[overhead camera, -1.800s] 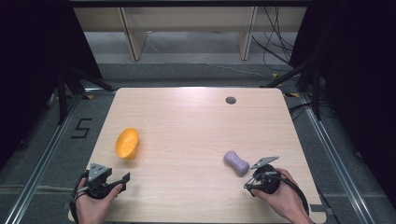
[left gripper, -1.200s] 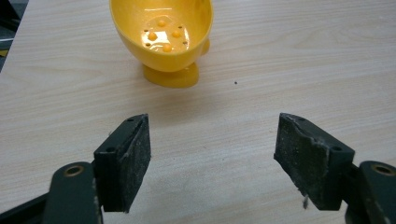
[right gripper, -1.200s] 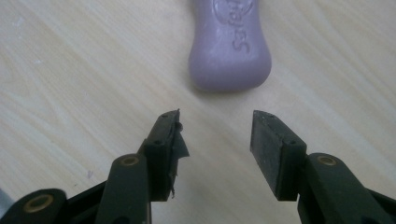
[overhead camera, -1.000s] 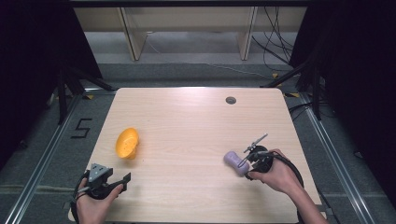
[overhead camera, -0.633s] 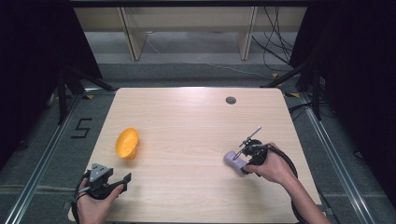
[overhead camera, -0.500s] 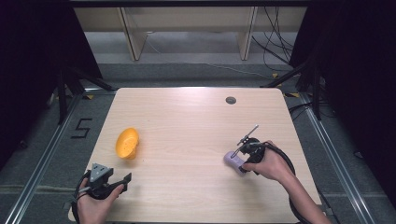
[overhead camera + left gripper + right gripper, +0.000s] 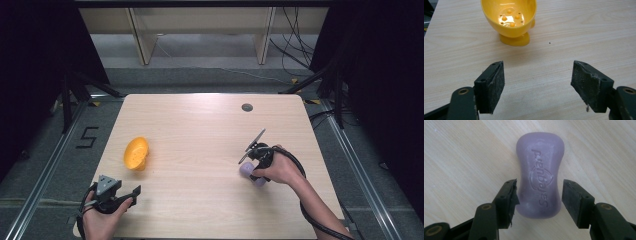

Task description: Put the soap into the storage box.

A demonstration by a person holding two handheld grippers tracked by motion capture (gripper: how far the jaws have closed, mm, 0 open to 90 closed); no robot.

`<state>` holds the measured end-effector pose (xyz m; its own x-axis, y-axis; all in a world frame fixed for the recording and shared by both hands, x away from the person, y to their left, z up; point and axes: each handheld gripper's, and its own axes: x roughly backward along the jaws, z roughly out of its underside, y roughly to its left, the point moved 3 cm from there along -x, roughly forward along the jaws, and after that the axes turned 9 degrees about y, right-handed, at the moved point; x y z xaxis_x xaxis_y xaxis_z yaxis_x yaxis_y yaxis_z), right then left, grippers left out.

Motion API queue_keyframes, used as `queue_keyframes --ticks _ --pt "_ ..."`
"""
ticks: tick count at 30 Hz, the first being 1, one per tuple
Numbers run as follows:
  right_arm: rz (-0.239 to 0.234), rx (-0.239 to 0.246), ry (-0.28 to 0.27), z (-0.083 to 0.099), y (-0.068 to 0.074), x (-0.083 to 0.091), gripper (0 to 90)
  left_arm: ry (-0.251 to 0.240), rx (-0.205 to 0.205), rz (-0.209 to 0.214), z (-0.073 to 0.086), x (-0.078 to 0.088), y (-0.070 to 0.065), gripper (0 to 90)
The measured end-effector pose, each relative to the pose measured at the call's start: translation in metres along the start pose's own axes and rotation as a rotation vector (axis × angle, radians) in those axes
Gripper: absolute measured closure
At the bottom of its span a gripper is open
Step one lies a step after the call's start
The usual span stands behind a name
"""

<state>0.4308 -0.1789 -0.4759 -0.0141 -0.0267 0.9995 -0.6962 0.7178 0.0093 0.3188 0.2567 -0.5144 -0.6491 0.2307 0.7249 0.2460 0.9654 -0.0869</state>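
Note:
A purple soap bar (image 7: 539, 170) with embossed lettering lies flat on the wooden table (image 7: 200, 130), right of centre (image 7: 247, 171). My right gripper (image 7: 539, 195) points down over it (image 7: 251, 167). Its jaws have just been opening and now straddle the bar's near end. The left pad sits close against the bar and the right pad stands a little off it. A yellow dish (image 7: 136, 152) with small holes in its bottom stands at the left (image 7: 510, 17). My left gripper (image 7: 537, 85) rests near the front left edge (image 7: 131, 192), open and empty, facing the dish.
A dark round grommet (image 7: 247, 107) sits in the table's far right part. Black cables (image 7: 310, 220) trail from the right hand off the front edge. Shelf legs (image 7: 137, 40) stand on the floor behind the table.
The right hand has moved from the table's front right up and leftward onto the soap bar, and the gripper has tipped down over it. The left hand has stayed put.

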Motion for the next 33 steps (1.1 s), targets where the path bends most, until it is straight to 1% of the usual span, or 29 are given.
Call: queue_keyframes --ticks 1,5,6,7,11,12,14,15,16,17,18,19,20,21,22,23,25,27,28,29,30,31,32,33 --pt "-0.002 -0.009 0.004 -0.001 0.001 0.000 45.9 0.000 0.000 0.000 0.000 0.000 0.000 26.3" --pt "0.001 -0.002 0.015 -0.006 -0.001 -0.002 45.4 -0.005 -0.002 0.002 0.000 0.000 0.000 26.3" --pt "-0.006 -0.032 0.033 -0.006 0.001 -0.002 45.4 -0.005 -0.002 0.003 0.000 0.000 0.000 26.3" --pt "-0.002 0.000 0.020 -0.008 -0.001 -0.004 45.3 -0.005 -0.002 0.003 0.000 0.000 0.000 26.3" --pt "-0.003 -0.003 0.028 -0.009 -0.001 -0.008 45.1 -0.008 0.001 0.000 -0.001 0.001 -0.001 26.5" --pt "-0.008 0.000 0.040 -0.009 -0.001 -0.010 45.0 -0.007 -0.003 -0.004 -0.001 0.001 -0.001 26.4" --pt "-0.011 -0.010 0.045 -0.010 -0.001 -0.013 45.0 -0.006 -0.003 -0.004 0.000 0.001 -0.001 26.4" --pt "-0.010 -0.027 0.057 -0.010 0.000 -0.013 44.9 -0.004 -0.003 0.001 0.000 0.001 -0.001 26.5" --pt "-0.006 -0.002 0.052 -0.010 -0.001 -0.015 44.9 -0.006 -0.002 -0.001 0.000 0.001 -0.001 26.4" --pt "-0.006 -0.002 0.052 -0.010 -0.001 -0.015 44.9 -0.006 -0.002 -0.001 0.000 0.001 -0.001 26.4" --pt "-0.008 -0.049 0.069 -0.011 0.002 -0.016 44.9 -0.006 -0.002 -0.004 0.000 0.001 -0.001 26.4" --pt "-0.005 -0.024 0.066 -0.011 0.000 -0.017 44.9 -0.007 -0.002 -0.005 -0.001 0.002 0.000 26.4" --pt "-0.010 -0.033 0.061 -0.012 0.001 -0.017 44.9 -0.009 -0.002 -0.005 -0.001 0.002 -0.001 26.5" --pt "-0.009 -0.047 0.071 -0.012 0.002 -0.017 44.8 -0.010 -0.003 -0.005 -0.001 0.002 -0.001 26.4" --pt "-0.007 -0.008 0.063 -0.013 0.000 -0.018 44.8 -0.017 0.003 0.003 -0.001 0.001 -0.001 26.4" --pt "-0.014 -0.032 0.076 -0.014 0.001 -0.018 44.9 -0.018 0.004 0.004 -0.001 0.002 -0.001 26.4" --pt "-0.006 -0.019 0.079 -0.015 0.000 -0.020 45.0 -0.019 0.004 0.004 -0.001 0.002 -0.001 26.4" --pt "-0.013 -0.041 0.084 -0.016 0.002 -0.019 45.5 -0.011 -0.001 0.000 -0.001 0.002 0.000 26.4" --pt "-0.015 -0.030 0.078 -0.016 0.002 -0.020 45.9 -0.011 -0.001 0.000 -0.001 0.002 0.000 26.4" --pt "-0.012 -0.030 0.078 -0.016 0.002 -0.021 46.2 -0.010 -0.002 -0.001 -0.001 0.002 0.000 26.4" --pt "-0.009 -0.023 0.091 -0.017 0.000 -0.022 46.5 -0.012 -0.002 -0.002 -0.001 0.002 0.000 26.4" --pt "-0.009 -0.023 0.091 -0.017 0.000 -0.022 46.5 -0.012 -0.002 -0.002 -0.001 0.002 0.000 26.5" --pt "-0.009 -0.012 0.087 -0.017 0.000 -0.022 46.7 -0.011 -0.001 -0.005 -0.001 0.002 0.000 26.5" --pt "-0.013 -0.035 0.099 -0.017 0.002 -0.023 47.5 -0.010 -0.002 -0.005 -0.001 0.002 -0.001 26.4"
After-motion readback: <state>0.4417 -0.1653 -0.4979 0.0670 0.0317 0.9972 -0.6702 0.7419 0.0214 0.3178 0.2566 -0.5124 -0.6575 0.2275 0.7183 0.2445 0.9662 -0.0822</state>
